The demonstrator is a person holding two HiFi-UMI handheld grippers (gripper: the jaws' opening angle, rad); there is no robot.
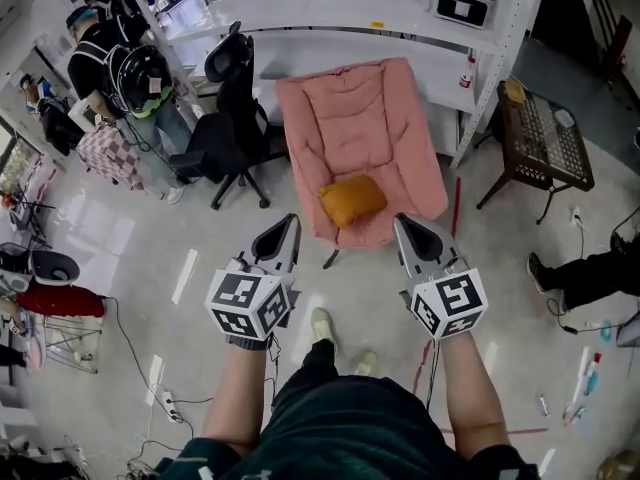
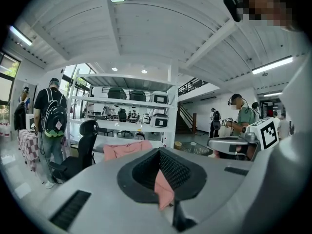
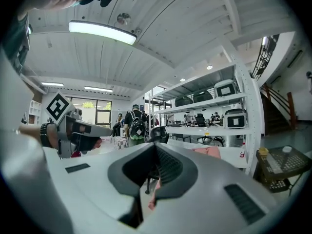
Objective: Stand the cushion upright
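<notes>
A white shelving unit [image 1: 330,13] is seen at the back, and a pink padded lounge chair [image 1: 360,118] is set in front of it. An orange cushion [image 1: 352,200] is laid low on the chair's seat, near the front edge. The left gripper [image 1: 289,223] and right gripper [image 1: 404,223] are held clear of it, each with jaws pressed together on nothing.

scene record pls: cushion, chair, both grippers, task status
cushion: orange, lying on the seat, not upright
pink chair: straight ahead, holds the cushion
left gripper: shut, empty, short of the chair
right gripper: shut, empty, short of the chair
status: cushion untouched
</notes>
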